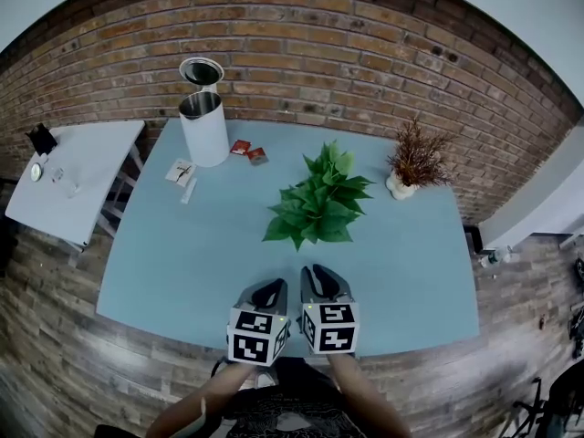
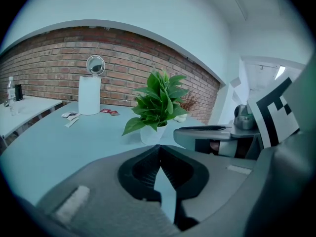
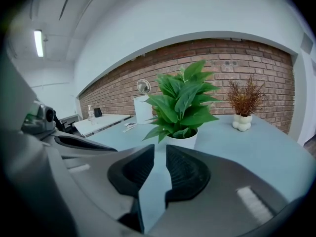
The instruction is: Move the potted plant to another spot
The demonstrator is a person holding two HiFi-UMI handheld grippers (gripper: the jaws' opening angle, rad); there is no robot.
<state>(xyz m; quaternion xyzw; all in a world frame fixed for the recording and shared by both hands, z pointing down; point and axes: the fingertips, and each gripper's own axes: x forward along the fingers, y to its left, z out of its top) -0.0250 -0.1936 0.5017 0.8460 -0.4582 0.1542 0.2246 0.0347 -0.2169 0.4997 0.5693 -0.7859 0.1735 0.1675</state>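
Observation:
The potted plant (image 1: 318, 201), green and leafy in a white pot (image 3: 182, 141), stands upright near the middle of the light blue table (image 1: 182, 254). Both grippers hover side by side over the table's near edge, pointing at the plant and short of it. My left gripper (image 1: 270, 289) has its jaws shut tip to tip with nothing in them; in the left gripper view (image 2: 159, 147) the plant (image 2: 157, 102) is straight ahead. My right gripper (image 1: 319, 276) shows a narrow gap between its pads (image 3: 159, 151), with nothing between them, and the plant (image 3: 183, 100) is close in front.
A dried reddish plant in a white vase (image 1: 412, 164) stands at the table's far right. A white cylinder bin with a round lid (image 1: 203, 117), red packets (image 1: 248, 151) and white cards (image 1: 181, 172) sit far left. A white side table (image 1: 78, 176) stands left; a brick wall (image 1: 365, 53) behind.

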